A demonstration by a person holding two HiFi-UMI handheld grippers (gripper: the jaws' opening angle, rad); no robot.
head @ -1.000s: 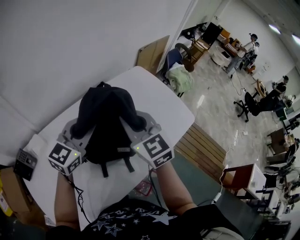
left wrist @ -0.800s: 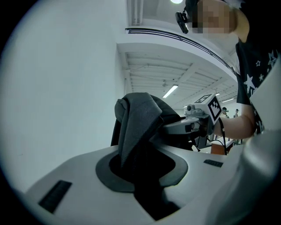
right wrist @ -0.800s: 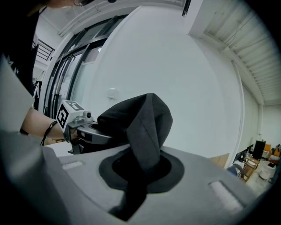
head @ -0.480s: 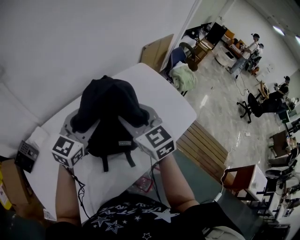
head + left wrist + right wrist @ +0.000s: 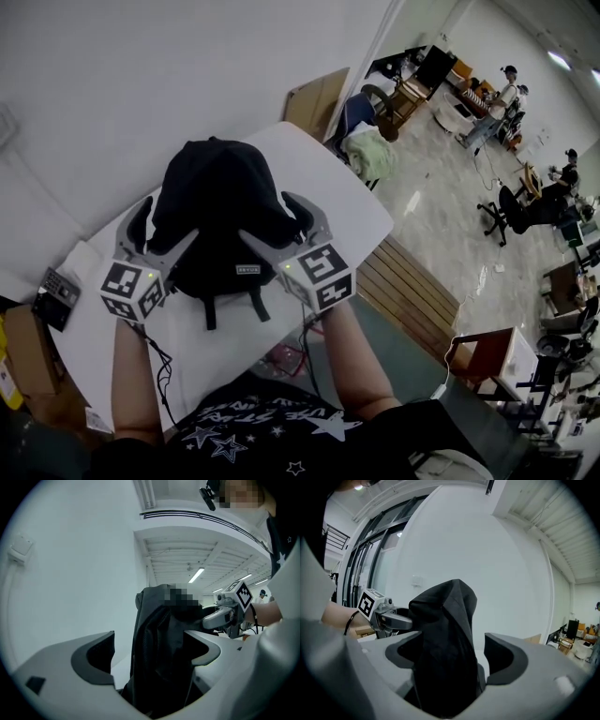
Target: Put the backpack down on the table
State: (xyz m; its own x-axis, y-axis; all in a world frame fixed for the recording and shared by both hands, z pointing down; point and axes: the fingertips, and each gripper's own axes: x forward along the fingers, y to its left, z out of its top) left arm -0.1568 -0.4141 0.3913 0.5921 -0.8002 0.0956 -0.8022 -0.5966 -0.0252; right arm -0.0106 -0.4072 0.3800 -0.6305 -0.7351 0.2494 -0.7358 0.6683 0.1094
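A black backpack [image 5: 217,211] stands upright on the white table [image 5: 319,187], its straps hanging toward me. My left gripper [image 5: 167,225] is at its left side and my right gripper [image 5: 270,217] at its right side. Both sets of jaws are opening wide. In the left gripper view the backpack [image 5: 159,644] fills the gap between the spread jaws without being pinched, and the right gripper [image 5: 225,616] shows beyond it. The right gripper view shows the same: dark fabric [image 5: 445,634] between wide jaws, with the left gripper [image 5: 389,618] behind.
A white wall runs close behind the table. A small dark device [image 5: 56,295] lies at the table's left end. A cardboard sheet [image 5: 314,103] and a chair with pale cloth [image 5: 366,150] stand past the far corner. Wooden slats [image 5: 412,291] lie to the right.
Both grippers were shut on the backpack's sides; their jaws have now spread wide. The backpack has shifted slightly farther onto the table and stands by itself.
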